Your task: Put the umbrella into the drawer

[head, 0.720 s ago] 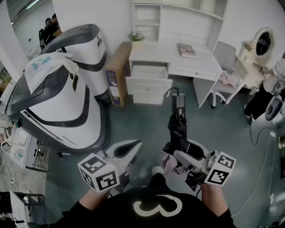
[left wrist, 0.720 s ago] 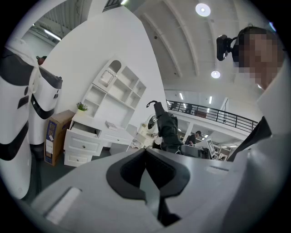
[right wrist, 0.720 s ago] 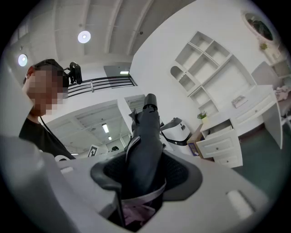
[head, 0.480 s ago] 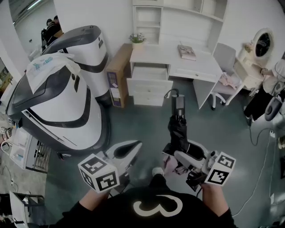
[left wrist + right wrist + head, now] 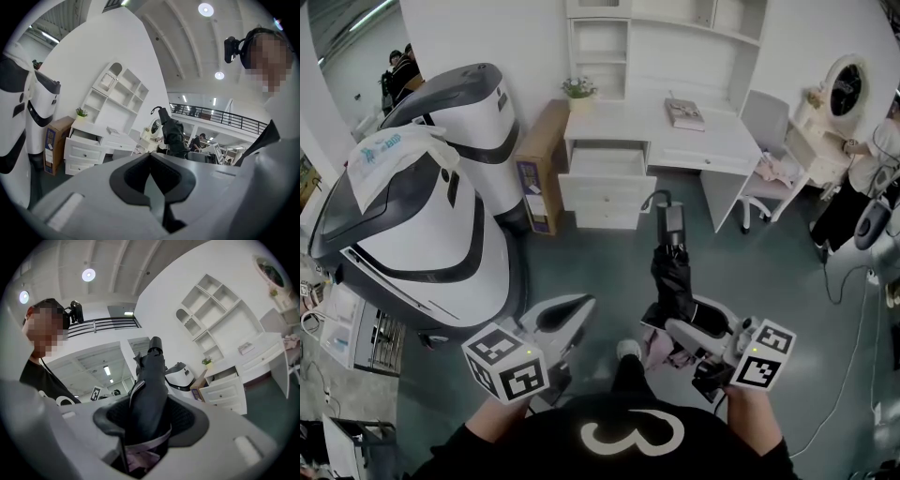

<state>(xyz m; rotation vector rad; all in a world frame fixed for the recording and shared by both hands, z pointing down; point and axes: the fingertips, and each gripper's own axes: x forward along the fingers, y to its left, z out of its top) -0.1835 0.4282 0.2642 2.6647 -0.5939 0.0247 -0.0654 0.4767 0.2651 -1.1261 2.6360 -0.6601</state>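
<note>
Machines: two large white-and-grey rounded machine housings (image 5: 422, 225) fill my head view to the left of the left gripper.
Box: a brown cardboard box (image 5: 542, 159) stands ahead and a little left of the left gripper, between the housings and the desk.
Left gripper: my left gripper (image 5: 572, 314) (image 5: 152, 178) has its jaws together with nothing between them. It is held low in front of me, beside the right one and apart from it.
Drawer: the white top drawer (image 5: 605, 187) (image 5: 224, 376) (image 5: 84, 137) of the white desk is pulled out. It lies well ahead of both grippers, across a stretch of grey-green floor.
Umbrella: the black folded umbrella (image 5: 672, 272) (image 5: 150, 380) (image 5: 172, 133) sits in the right gripper. It sticks out past the jaws with its handle end toward the desk, short of the drawer and touching nothing there.
Right gripper: my right gripper (image 5: 670, 323) (image 5: 145, 420) is clamped on the umbrella's folded fabric, with a pale strap showing at the pads.
Tabletop: the white tabletop (image 5: 712, 141) is far ahead of the right gripper and carries a closed book (image 5: 684, 112).
Chair: a pale chair (image 5: 766, 122) stands at the desk's right end, ahead and to the right of the right gripper.
</note>
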